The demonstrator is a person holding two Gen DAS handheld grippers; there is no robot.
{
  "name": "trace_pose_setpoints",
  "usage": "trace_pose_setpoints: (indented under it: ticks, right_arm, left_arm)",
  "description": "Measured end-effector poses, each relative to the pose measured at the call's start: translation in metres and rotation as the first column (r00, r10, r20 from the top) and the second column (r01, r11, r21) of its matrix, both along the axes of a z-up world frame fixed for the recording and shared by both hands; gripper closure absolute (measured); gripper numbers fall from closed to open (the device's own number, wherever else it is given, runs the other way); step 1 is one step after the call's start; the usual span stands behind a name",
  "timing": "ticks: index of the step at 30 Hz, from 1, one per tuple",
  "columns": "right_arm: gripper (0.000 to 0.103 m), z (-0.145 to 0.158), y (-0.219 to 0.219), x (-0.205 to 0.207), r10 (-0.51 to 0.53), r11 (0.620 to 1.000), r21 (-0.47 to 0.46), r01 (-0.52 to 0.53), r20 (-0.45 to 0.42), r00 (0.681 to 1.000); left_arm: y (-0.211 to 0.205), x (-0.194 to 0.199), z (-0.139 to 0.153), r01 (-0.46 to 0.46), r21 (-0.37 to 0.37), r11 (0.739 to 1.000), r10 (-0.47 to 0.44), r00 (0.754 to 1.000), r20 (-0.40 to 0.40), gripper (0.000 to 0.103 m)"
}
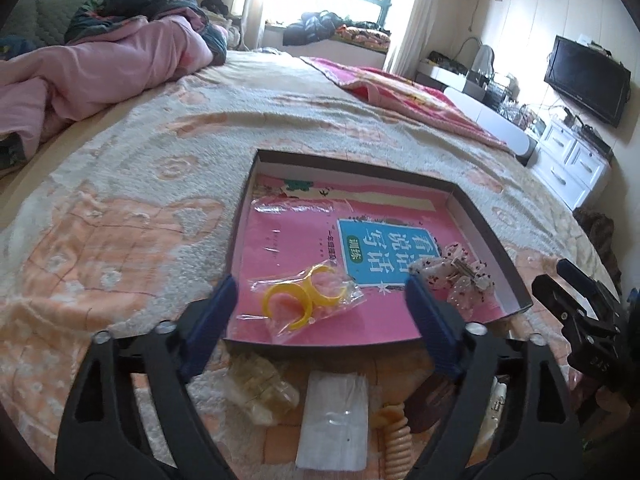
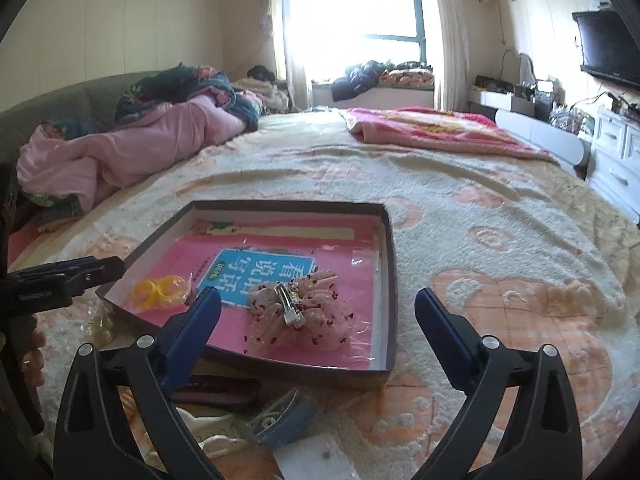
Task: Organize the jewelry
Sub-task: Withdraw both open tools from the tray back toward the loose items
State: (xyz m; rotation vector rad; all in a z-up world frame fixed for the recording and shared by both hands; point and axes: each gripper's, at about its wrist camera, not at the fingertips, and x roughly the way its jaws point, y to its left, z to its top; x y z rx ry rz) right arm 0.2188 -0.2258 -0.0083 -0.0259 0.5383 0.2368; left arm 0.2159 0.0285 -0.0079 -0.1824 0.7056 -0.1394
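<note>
Right wrist: hair bow (image 2: 303, 312) (bagged) inside box (image 2: 390, 264)

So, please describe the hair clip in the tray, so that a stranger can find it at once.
On the bed lies a shallow dark tray holding a pink book. At the tray's near right lies the hair clip: a frilly pink bow with a silver clasp, unlike the bagged yellow rings at left.

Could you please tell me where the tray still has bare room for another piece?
Free: the far half of the tray, beyond the yellow rings bag and the hair bow. Crowded: the bedspread at the tray's near edge, where small items lie.
</note>
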Motion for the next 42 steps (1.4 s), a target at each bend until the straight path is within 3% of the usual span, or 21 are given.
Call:
trace_pose_setpoints:
  ticks: [5,15,20,27,37,42]
  right_arm:
    - [0.007,0.008,0.0,-0.02,0.003,1.0,-0.01,-0.002,0.052,0.999]
    - [0.007,0.012,0.007,-0.06,0.035,0.999,-0.032,-0.033,0.095,0.995]
    - [0.007,0.01,0.015,-0.078,0.063,0.997,-0.051,-0.058,0.103,0.993]
    - [0.007,0.005,0.03,-0.1,0.115,0.992,-0.063,-0.11,0.085,0.99]
    - [0.007,-0.007,0.036,-0.119,0.147,0.988,-0.058,-0.145,0.035,0.989]
    - [0.007,-0.015,0.038,-0.124,0.149,0.987,-0.06,-0.148,0.01,0.989]
  left_arm:
    - [0.005,-0.017,0.013,-0.021,0.009,1.0,0.02,0.998,0.064,0.012]
    - [0.01,-0.054,0.036,-0.04,0.003,0.999,0.039,0.977,0.209,0.011]
    - [0.011,-0.069,0.037,-0.043,0.014,0.999,0.039,0.971,0.237,0.011]
    - [0.012,-0.083,0.031,-0.053,0.025,0.998,0.046,0.971,0.235,0.011]
    - [0.013,-0.092,0.013,-0.046,0.049,0.998,0.037,0.986,0.164,0.011]
    - [0.007,-0.095,-0.003,-0.016,0.074,0.997,0.009,0.996,0.089,0.011]
